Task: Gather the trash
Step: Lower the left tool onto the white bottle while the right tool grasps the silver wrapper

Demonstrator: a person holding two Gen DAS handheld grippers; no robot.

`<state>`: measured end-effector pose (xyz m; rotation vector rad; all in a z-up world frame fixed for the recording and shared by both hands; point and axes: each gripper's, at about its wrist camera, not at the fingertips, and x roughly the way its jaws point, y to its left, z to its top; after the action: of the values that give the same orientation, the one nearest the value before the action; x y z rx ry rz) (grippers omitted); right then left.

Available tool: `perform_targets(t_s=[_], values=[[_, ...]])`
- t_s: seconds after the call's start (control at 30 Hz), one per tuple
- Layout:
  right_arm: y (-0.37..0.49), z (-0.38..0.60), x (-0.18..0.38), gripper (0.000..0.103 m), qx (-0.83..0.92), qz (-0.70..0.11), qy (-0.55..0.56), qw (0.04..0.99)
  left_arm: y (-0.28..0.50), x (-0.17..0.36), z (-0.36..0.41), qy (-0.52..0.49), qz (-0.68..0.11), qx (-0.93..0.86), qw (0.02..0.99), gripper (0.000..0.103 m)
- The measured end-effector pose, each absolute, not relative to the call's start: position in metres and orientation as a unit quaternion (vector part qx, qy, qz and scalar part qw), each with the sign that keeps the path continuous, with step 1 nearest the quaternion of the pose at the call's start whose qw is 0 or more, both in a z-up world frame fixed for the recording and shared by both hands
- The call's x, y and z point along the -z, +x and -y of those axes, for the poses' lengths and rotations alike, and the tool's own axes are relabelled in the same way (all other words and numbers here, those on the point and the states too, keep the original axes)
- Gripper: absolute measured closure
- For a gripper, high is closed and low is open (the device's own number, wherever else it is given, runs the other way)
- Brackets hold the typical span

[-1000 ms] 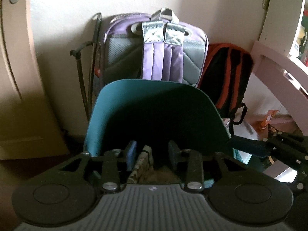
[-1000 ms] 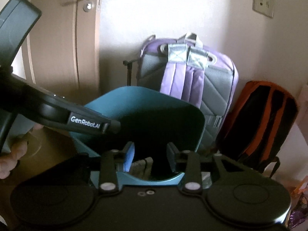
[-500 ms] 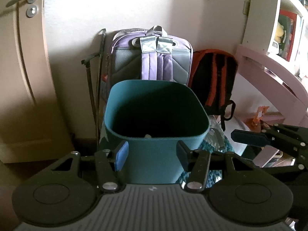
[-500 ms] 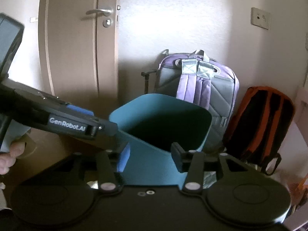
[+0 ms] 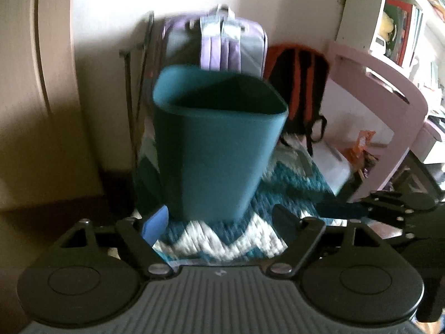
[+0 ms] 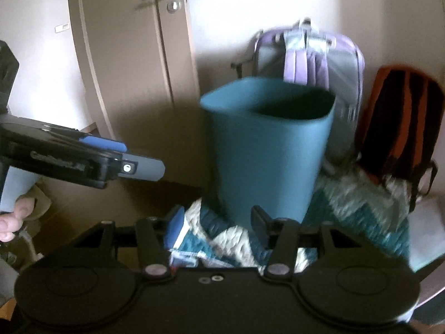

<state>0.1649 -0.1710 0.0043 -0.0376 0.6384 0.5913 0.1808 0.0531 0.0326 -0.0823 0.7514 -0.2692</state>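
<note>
Door [image 6: 133,64], ahead and left of my right gripper: shut, handle up high, out of the work

Purple backpack [image 5: 217,44] and orange-black backpack [image 5: 297,89]: propped against the wall behind the bin, likely parked there out of the walkway

Zigzag rug [image 5: 222,236]: flat on the floor just beyond both sets of fingers, under the bin

Teal bin [image 5: 214,144]: the task's target, upright on the rug straight ahead of my left gripper and slightly right of centre for the right one, mouth open upward so trash can be dropped in; I cannot see its contents from this low angle

Left gripper [image 5: 219,222]: level, pointed at the bin's base, fingers spread wide with nothing between them

Right gripper [image 6: 217,222]: beside it and roughly parallel, also spread and empty; the left unit shows at its left with my hand [image 6: 11,222] on the grip

Judgement: both tools sit short of the bin, free to fetch the next piece of trash, none of which I can make out here
</note>
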Motion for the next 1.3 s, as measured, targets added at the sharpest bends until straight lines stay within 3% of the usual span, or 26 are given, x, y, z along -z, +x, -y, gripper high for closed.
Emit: perform_targets(t_s=[0.37,0.7,0.97,1.3], values=[[0.182,0.165,0.116,0.049,-0.268,-0.419,0.024,0.867,0.192,0.084,-0.07,-0.09,-0.453,0.098,0.881,0.005],[0.225,0.169,0.262,0.049,-0.178,-0.567,0.089,0.799,0.217,0.238,-0.061,-0.087,-0.572,0.049,0.814,0.005],[0.263,0.161,0.351,0.049,-0.106,-0.647,0.153,0.74,0.245,0.335,-0.055,-0.047,-0.686,0.023,0.726,0.005],[0.287,0.142,0.456,0.049,-0.063,-0.718,0.202,0.663,0.26,0.451,-0.052,0.006,-0.771,0.022,0.636,0.005]])
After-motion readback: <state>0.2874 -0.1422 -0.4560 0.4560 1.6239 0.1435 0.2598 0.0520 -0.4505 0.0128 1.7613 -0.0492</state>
